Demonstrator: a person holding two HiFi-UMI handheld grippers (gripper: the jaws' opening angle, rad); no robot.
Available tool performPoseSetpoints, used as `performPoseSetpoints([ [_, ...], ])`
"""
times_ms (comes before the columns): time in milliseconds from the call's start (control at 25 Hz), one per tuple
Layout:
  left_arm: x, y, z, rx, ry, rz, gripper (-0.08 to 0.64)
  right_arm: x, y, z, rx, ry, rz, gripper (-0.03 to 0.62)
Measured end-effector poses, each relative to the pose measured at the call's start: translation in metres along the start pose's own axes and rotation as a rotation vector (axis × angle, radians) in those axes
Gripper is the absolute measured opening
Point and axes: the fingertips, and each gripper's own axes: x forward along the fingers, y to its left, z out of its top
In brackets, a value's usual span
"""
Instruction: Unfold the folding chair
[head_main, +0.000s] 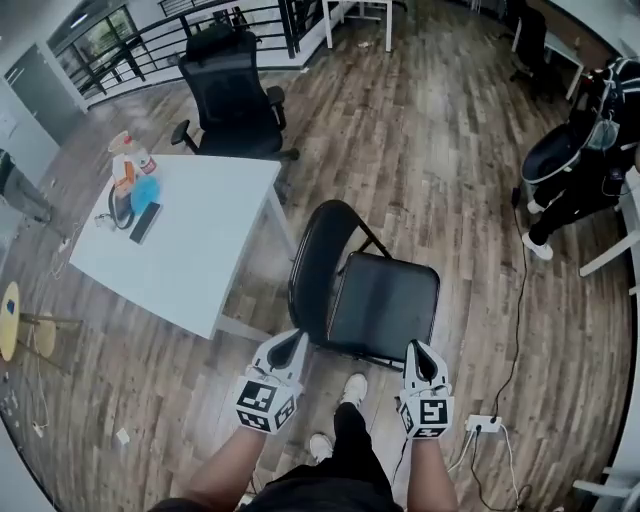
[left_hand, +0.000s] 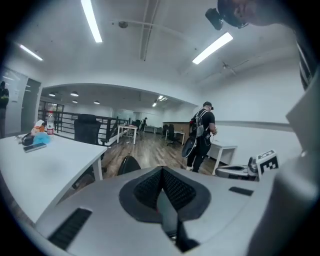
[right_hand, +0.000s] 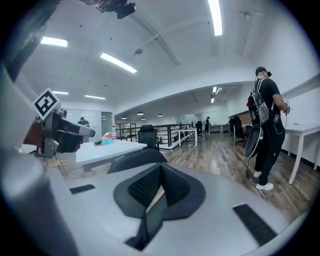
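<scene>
Looking at where things stand, the chair (head_main: 385, 300) seems pretty much unfolded already. It's on the wood floor (head_main: 450, 150) just off the corner of the white bench (head_main: 200, 240), with the seat lying flat and the rounded back standing up on the side nearest the bench.

Both claws are shut with nothing in them. The pads of the left claw (head_main: 293, 343) meet tip to tip in its own view, and it's the same for the right claw (head_main: 419, 350).

From the head view they sit at the near edge of the seat, left one by the near-left corner and right one by the near-right corner. Each claw view looks out level across the room with only the top of the chair back peeking over, so my guess is they're above the seat and not touching it. I can't say that for sure though.

If I were finishing this step, I'd use the closed tips to press down on the front of the seat, both sides evenly, so the frame seats all the way. Push straight down, not forward, or the chair could skate on that smooth floor. Stay clear of the side hinges and check that all the feet sit flat before backing off.
</scene>
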Motion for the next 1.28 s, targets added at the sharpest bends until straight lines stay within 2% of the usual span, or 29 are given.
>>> performPoseSetpoints([
  [160,-0.072,-0.052,-0.001,-0.061,-0.025,-0.063,0.005,-0.088,0.056,0.04,-0.018,-0.034,0.019,0.015],
  [280,-0.117,-0.079,-0.005,-0.103,-0.027,-0.074,0.005,-0.138,0.098,0.054,-0.106,-0.018,0.038,0.015],
  [400,-0.151,-0.097,-0.007,-0.081,-0.032,-0.067,0.005,-0.17,0.132,0.069,-0.154,-0.035,0.077,0.014],
  [520,-0.175,-0.112,-0.008,-0.043,-0.043,-0.055,0.005,-0.19,0.148,0.084,-0.173,-0.068,0.099,0.014],
  [760,-0.2,-0.152,0.012,-0.011,-0.092,-0.011,0.005,-0.223,0.138,0.109,-0.219,-0.129,0.105,0.014],
  [960,-0.217,-0.207,0.017,-0.006,-0.14,0.027,0.005,-0.274,0.115,0.113,-0.201,-0.179,0.116,0.014],
  [1120,-0.203,-0.244,0.032,0.033,-0.175,0.04,0.005,-0.292,0.079,0.128,-0.188,-0.226,0.083,0.014],
  [1280,-0.195,-0.264,0.029,0.025,-0.178,0.062,0.005,-0.303,0.057,0.12,-0.182,-0.223,0.078,0.014],
])
